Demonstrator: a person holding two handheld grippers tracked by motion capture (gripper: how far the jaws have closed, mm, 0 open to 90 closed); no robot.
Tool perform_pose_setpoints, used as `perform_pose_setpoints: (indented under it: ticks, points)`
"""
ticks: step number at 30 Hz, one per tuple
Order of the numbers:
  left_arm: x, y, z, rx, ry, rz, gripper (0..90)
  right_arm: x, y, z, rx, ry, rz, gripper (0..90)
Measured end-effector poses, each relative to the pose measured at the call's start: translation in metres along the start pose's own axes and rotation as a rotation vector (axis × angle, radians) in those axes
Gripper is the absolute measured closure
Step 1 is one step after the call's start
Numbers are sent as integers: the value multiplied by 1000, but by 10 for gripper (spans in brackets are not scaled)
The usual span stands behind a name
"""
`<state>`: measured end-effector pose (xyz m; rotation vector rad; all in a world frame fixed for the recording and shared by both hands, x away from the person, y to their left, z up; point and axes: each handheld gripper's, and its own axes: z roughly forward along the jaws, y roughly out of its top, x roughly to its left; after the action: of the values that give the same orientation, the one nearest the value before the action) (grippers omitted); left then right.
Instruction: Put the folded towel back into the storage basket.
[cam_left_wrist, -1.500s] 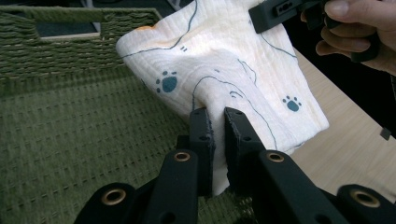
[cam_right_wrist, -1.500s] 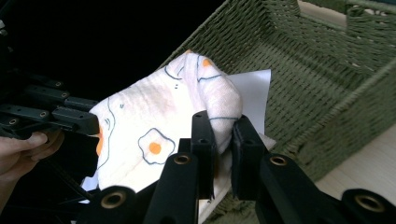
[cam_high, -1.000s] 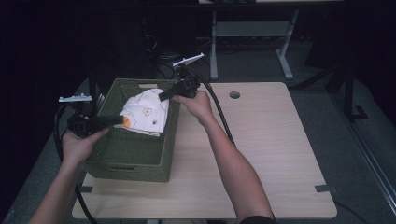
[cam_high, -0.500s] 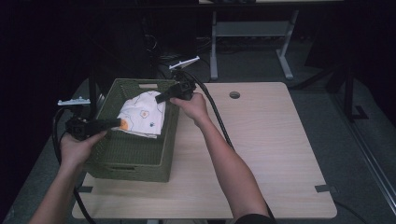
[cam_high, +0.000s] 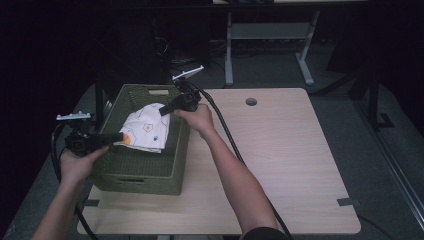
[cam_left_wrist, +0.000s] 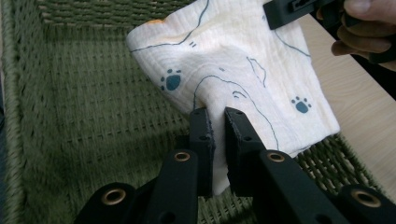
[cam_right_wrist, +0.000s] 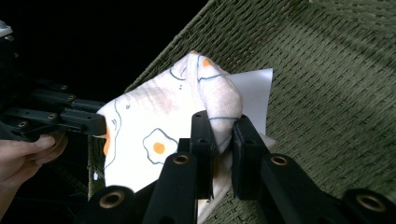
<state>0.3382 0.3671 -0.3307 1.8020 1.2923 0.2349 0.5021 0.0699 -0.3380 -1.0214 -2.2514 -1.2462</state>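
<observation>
Sank a little lower into the green woven basket (cam_high: 145, 170) since before: printed cloth (cam_high: 146, 130), pinched at opposite edges by left gripper (cam_high: 120, 136) and right gripper (cam_high: 161, 111), probably kept spread for laying flat.

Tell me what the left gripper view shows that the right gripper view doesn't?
The left gripper view shows dark blue paw prints on the cloth and a strip of pale wooden tabletop. The right gripper view shows fried-egg prints and a plain white sheet behind the cloth. Both show the cream printed cloth, held over the green woven basket, with each view's own black tongs shut on it and the other tongs gripping farther off.
</observation>
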Motion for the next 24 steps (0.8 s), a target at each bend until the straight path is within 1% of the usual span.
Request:
perform_pose_setpoints:
  ticks: [4, 9, 11, 12, 13, 14, 15, 16, 17, 18, 19, 22, 23, 24]
  points:
    - [2, -2, 0, 3, 9, 2, 825, 0, 0, 2, 0, 2, 0, 808]
    - [4, -3, 4, 21, 23, 7, 825, -2, -1, 6, 3, 4, 7, 807]
    - [4, -4, 4, 22, 26, 3, 815, -3, -1, 7, 2, 3, 8, 798]
    - [5, -5, 6, 20, 69, 0, 789, -4, -1, 8, 4, 2, 8, 771]
    - [7, -6, 6, 15, 85, -22, 735, -5, -1, 9, 8, -10, 6, 703]
    - [7, -6, 6, 15, 85, -22, 710, -7, -1, 10, 16, -22, 11, 636]
    - [10, -7, 6, 12, 80, -38, 710, -7, -1, 10, 16, -22, 11, 636]
    - [12, -7, 7, 10, 86, -53, 691, -9, -1, 11, 22, -24, 21, 615]
    - [14, -8, 6, 14, 93, -58, 681, -11, -1, 11, 21, -33, 24, 596]
    - [15, -9, 6, 12, 89, -65, 670, -12, -2, 10, 17, -42, 24, 596]
    - [15, -10, 5, 8, 88, -63, 671, -12, -4, 7, 3, -39, 19, 599]
    - [13, -9, 5, 3, 79, -63, 674, -12, -5, 3, -7, -45, 21, 600]
    - [11, -9, 5, -5, 75, -51, 675, -12, -7, 0, -9, -42, 20, 602]
    - [11, -9, 5, -5, 75, -51, 675, -12, -7, 0, -9, -42, 20, 602]
